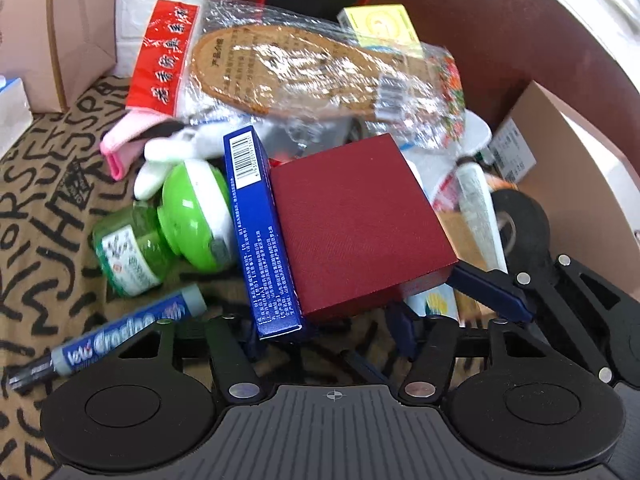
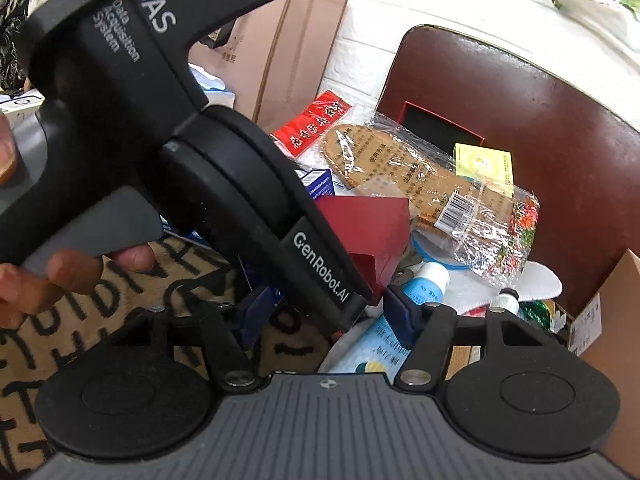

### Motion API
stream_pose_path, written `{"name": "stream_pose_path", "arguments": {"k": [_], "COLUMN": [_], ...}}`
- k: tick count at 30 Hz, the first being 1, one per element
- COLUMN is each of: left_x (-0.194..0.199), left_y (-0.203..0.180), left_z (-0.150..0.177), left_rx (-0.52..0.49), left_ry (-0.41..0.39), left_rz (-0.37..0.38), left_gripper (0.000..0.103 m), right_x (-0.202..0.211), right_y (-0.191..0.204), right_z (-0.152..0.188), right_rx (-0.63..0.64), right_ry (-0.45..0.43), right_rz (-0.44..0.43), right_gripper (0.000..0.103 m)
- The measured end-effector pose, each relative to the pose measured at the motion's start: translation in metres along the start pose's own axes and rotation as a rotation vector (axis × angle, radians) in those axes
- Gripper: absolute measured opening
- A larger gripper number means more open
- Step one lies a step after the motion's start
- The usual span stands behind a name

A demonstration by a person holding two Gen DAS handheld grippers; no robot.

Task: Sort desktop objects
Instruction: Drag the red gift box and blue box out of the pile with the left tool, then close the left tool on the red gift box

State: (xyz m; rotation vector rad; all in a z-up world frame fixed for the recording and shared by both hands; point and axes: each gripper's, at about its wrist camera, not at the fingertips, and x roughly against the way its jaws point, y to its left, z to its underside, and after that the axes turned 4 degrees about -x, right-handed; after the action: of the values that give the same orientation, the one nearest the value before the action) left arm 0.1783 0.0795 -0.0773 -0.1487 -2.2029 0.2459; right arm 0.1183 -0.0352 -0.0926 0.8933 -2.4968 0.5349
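Left wrist view: left hand-held gripper clasps the tilted red box, its blue neighbour pointing away.

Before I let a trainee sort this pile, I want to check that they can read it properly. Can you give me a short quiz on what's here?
1. True or false: in the left wrist view, the blue box stands on edge against the left side of the dark red box.
2. What is inside the clear bag at the back? A) an insole B) scissors C) a cup
3. Short answer: what colour is the small box partly behind that bag?

Key: 1 true; 2 A; 3 yellow.
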Motion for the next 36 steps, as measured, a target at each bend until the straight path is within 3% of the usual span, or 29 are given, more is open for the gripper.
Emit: {"name": "stream_pose_path", "arguments": {"k": [12, 16, 21, 25, 27, 29, 36], "left_x": [0.042, 0.06, 0.083, 0.103, 0.104, 0.096, 0.07], "left_y": [-0.031, -0.044, -0.035, -0.038, -0.043, -0.043, -0.046], "left_z": [0.068, 0.097, 0.116, 0.117, 0.114, 0.106, 0.078], "left_rx": [-0.047, -0.155, -0.142, -0.144, -0.153, -0.143, -0.147], "left_ry": [0.043, 0.029, 0.049, 0.015, -0.023, -0.044, -0.039], "left_rz": [0.103, 0.079, 0.087, 0.135, 0.099, 0.08, 0.12], "left_gripper": [0.073, 0.077, 0.08, 0.081, 0.083, 0.083, 0.083], "right_x": [0.079, 0.108, 0.127, 0.131, 0.13, 0.132, 0.125], "right_y": [0.025, 0.029, 0.031, 0.022, 0.019, 0.021, 0.019], "right_z": [0.04, 0.058, 0.073, 0.073, 0.071, 0.072, 0.073], "right_rx": [-0.131, -0.221, -0.223, -0.27, -0.279, -0.274, -0.256], "right_ry": [0.0, 0.02, 0.054, 0.043, 0.032, 0.024, 0.028], "right_rz": [-0.011, -0.035, 0.013, 0.054, 0.058, 0.063, 0.069], "right_gripper": [0.069, 0.068, 0.069, 0.07, 0.07, 0.07, 0.07]}}
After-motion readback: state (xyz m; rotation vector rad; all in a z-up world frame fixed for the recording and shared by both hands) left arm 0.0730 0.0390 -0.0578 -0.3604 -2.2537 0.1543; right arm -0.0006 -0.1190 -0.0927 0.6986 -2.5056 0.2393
